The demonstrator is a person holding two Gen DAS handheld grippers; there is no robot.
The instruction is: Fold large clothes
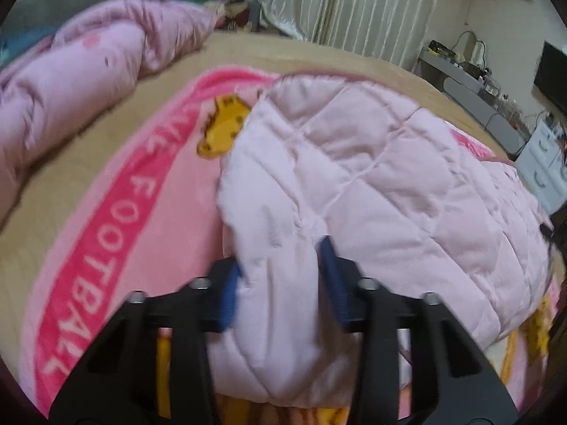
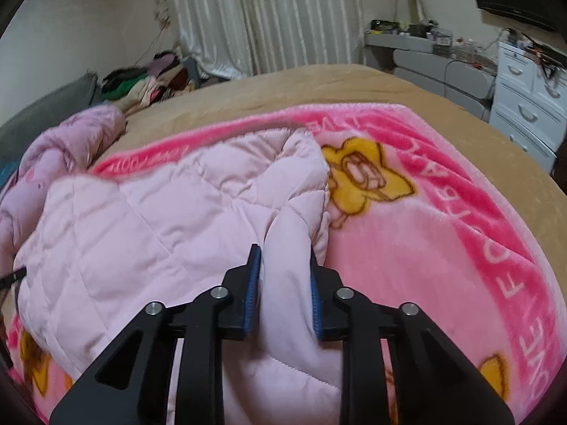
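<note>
Pale pink quilted padded jacket, spread on pink fleece blanket with yellow bears over tan bedcover. Left gripper: low, level, clamped on jacket's edge fold. Right gripper: likewise pinching opposite edge.

My left gripper pinches a thick fold of the pale pink quilted padded jacket between its blue pads. The jacket spreads toward one o'clock over a pink fleece blanket with white lettering and yellow figures, lying on a tan bed cover. A second crumpled pink padded garment sits at ten o'clock, apart from the jacket.
</note>
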